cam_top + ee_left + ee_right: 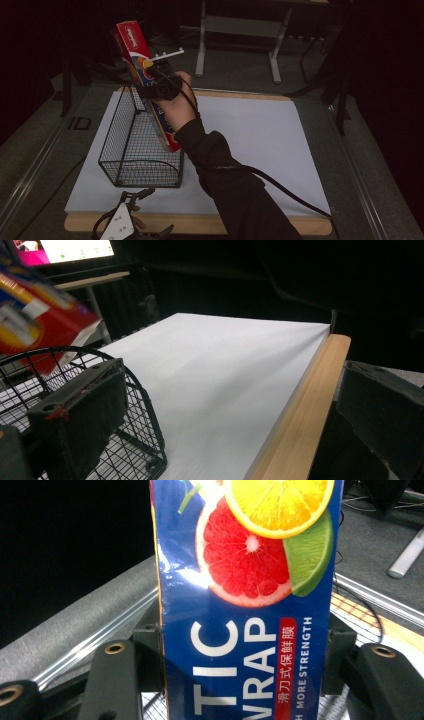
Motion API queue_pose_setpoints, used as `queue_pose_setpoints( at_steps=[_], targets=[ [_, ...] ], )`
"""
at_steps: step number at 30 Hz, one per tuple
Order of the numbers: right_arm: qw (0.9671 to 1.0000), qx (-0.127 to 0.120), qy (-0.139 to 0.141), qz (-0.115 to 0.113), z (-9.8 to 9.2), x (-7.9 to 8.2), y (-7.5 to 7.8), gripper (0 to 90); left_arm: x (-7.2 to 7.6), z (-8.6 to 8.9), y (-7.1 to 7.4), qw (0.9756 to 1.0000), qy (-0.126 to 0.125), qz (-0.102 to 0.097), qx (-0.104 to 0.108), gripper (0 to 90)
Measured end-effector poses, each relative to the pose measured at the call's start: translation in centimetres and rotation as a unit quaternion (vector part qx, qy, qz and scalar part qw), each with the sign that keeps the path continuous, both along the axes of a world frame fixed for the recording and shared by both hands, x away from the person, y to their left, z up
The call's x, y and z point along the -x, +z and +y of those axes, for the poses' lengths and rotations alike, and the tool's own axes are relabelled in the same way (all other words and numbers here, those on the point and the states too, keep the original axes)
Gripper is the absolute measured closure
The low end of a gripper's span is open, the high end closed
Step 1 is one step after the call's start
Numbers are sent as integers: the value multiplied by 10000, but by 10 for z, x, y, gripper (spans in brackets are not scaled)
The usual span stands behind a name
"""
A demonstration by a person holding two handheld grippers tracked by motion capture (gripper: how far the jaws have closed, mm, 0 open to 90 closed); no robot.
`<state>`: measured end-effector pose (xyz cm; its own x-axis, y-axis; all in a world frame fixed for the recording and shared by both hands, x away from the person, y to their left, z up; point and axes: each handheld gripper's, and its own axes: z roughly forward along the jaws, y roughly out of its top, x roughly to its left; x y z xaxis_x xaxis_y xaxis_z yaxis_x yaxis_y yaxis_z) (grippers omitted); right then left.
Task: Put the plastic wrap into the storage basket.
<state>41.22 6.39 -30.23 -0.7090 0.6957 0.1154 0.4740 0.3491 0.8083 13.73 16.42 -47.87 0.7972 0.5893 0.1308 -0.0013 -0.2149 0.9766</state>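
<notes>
Plastic wrap box (245, 605): blue face, red end, printed red grapefruit, orange and green lime slices, white lettering
Wire basket (135, 150): black mesh
Table sheet (250, 145): plain white
Table edge (300, 415): light wood
Sleeve (225, 175): black
Gripper jaws: black

High view is dim overall: surroundings nearly black, white sheet (240, 145) on the worktop is the brightest area, evenly lit w/ no hard shadows. Dark sleeve (235, 185) loses detail against the gloom. Mild softness throughout, low res.

Left gripper view: sheet (210, 375) bright but not blown out; red box (35, 315) at upper left is motion-blurred, print unreadable. Monitor (75, 249) at top glows, overexposed. Near jaws soft, out of focus.

Right gripper view: plastic wrap box (245, 600) sharp and well lit, small glare patch on its glossy face near the left edge; bkgd at left falls to black.
</notes>
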Motion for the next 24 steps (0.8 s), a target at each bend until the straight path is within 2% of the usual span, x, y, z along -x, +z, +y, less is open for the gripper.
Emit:
queue_pose_setpoints(
  at_steps=[5, 9, 10, 12, 17, 18, 19, 20, 22, 23, 24],
  targets=[
    [10000, -15, 22, 42, 16, 3, -19, 398, -1, 1, 0, 10000, 1, 19, 17, 5],
    [10000, 17, -55, 52, 22, 3, -30, 398, 0, 1, 0, 10000, -4, 12, 12, 6],
    [9998, -35, -53, 203, 23, 1, -37, 398, 0, 1, 0, 10000, -13, 7, 4, 6],
    [9995, -133, 33, 275, 23, -1, -44, 398, 0, 1, 0, 10000, -35, 8, 17, 6],
    [9998, 89, -47, 181, 26, 1, -57, 398, 0, 1, 0, 10000, -38, 21, 9, 5],
    [9996, 103, -96, 254, 27, -1, -65, 398, 0, 0, 0, 10000, -49, 19, 11, 6],
    [9996, 103, -96, 254, 27, -1, -65, 398, 0, 0, 0, 10000, -49, 19, 11, 6],
    [9992, 55, -70, 381, 26, -3, -71, 398, 0, 0, 0, 10000, -49, 11, 6, 6],
    [9992, 86, -60, 395, 27, -3, -74, 398, 0, 1, 0, 9999, -93, 20, 33, 5],
    [9991, 235, -120, 338, 28, -3, -80, 398, 0, 1, 0, 10000, -91, 12, 36, 5],
    [9991, 235, -120, 338, 28, -3, -80, 398, 0, 1, 0, 10000, -91, 12, 36, 5]
  ],
)
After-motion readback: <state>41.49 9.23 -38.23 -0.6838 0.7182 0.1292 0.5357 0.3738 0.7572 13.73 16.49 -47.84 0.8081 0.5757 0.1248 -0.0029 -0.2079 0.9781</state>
